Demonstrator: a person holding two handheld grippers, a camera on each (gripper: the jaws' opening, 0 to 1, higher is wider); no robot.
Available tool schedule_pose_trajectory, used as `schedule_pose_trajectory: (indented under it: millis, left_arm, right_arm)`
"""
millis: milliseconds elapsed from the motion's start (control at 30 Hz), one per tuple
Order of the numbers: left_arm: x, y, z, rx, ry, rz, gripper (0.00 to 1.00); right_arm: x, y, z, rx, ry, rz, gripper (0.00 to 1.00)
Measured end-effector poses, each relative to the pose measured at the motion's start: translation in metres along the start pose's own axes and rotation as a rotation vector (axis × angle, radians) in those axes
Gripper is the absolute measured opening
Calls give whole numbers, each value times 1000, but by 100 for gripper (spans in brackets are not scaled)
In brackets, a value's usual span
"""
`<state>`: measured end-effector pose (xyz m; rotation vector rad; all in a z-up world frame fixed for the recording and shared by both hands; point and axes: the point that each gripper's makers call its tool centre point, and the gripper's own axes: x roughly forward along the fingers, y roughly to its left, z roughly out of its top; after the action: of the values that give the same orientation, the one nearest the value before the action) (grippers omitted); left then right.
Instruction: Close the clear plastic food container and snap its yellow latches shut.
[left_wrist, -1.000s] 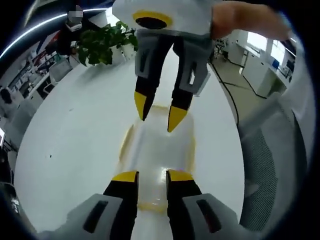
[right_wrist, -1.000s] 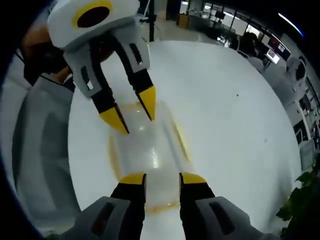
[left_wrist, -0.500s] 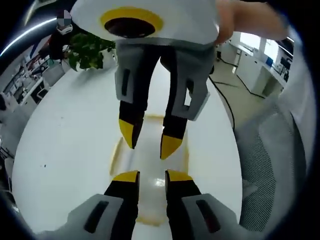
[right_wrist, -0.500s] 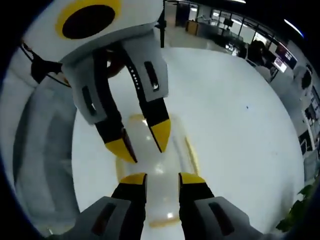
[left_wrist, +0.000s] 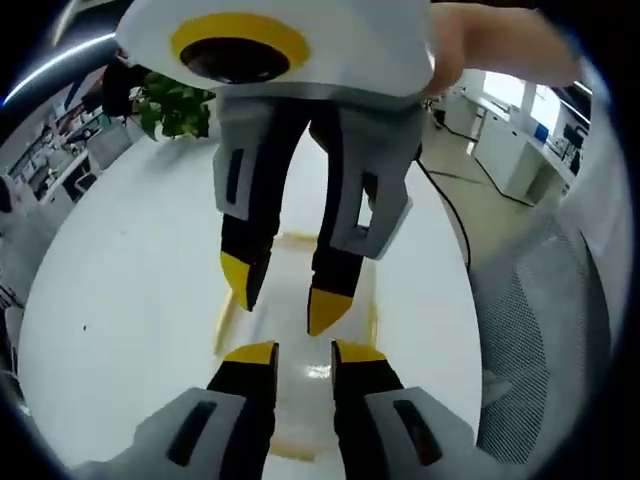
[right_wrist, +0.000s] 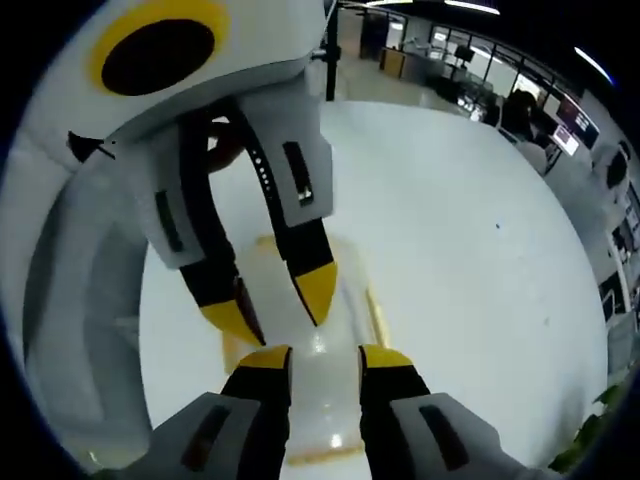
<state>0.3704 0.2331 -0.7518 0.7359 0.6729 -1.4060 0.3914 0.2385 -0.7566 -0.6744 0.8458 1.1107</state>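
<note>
The clear container (left_wrist: 295, 340) lies lengthwise on the white table (left_wrist: 130, 300) between the facing left gripper (left_wrist: 303, 352) and right gripper (right_wrist: 325, 354), both narrowly parted, empty, above its lid.

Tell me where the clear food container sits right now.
The clear food container lies on the white table, low in the left gripper view, directly beneath both grippers' yellow tips, with the mesh chair to its right.

We see a white round table (left_wrist: 130, 300) carrying the clear plastic food container (left_wrist: 295, 290) with yellow latches (left_wrist: 226, 318) along its sides. A potted plant (left_wrist: 170, 105) stands on the table's far edge.
</note>
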Motion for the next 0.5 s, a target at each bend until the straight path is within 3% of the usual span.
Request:
schedule_pose_trajectory:
  millis: [500]
  left_arm:
    - [5, -13, 1, -5, -16, -32, 28]
  right_arm:
    - [0, -12, 0, -32, 7, 2, 32]
